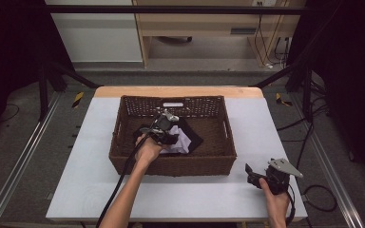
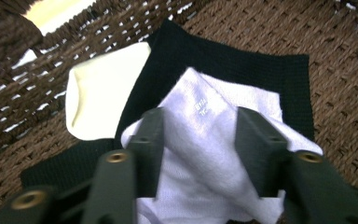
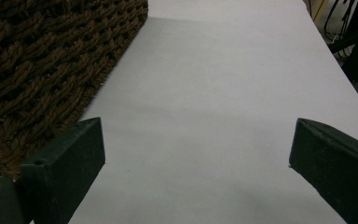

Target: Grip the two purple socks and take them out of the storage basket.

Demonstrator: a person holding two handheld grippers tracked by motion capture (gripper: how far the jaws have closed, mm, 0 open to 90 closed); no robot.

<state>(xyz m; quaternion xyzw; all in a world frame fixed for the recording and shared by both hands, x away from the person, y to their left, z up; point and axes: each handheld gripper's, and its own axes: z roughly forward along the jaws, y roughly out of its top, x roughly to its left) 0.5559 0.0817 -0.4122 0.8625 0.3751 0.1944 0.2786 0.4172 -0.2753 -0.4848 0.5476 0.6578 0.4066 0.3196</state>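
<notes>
high view: a brown wicker basket [image 1: 123, 159] sits mid-table on the white table [image 1: 76, 190]. the left gripper [image 1: 167, 124] reaches down into the basket, over a pale lilac-white cloth [image 1: 182, 141] lying on a black cloth [image 1: 194, 138]. the right gripper [image 1: 253, 173] rests on the table just off the basket's near right corner, well apart from the cloths.

left gripper view: the two black jaws stand on either side of a raised fold of the white cloth [image 2: 205, 140], and the fabric bunches up between them, so they look pinched on it at roughly half spread. the black cloth [image 2: 223, 65] lies flat beneath, and a cream cloth [image 2: 102, 98] lies beside it against the woven basket wall [image 2: 18, 107]. all three pieces are inside the basket.

right gripper view: the jaws stand wide apart with nothing between them, bare table [image 3: 205, 116] ahead and the basket's outer wall [image 3: 42, 70] at the left.

progress, as a judgement: the work looks early. the white cloth seems just gripped but not lifted out, and the black and cream pieces lie untouched, so nearly all the handling is left.
</notes>
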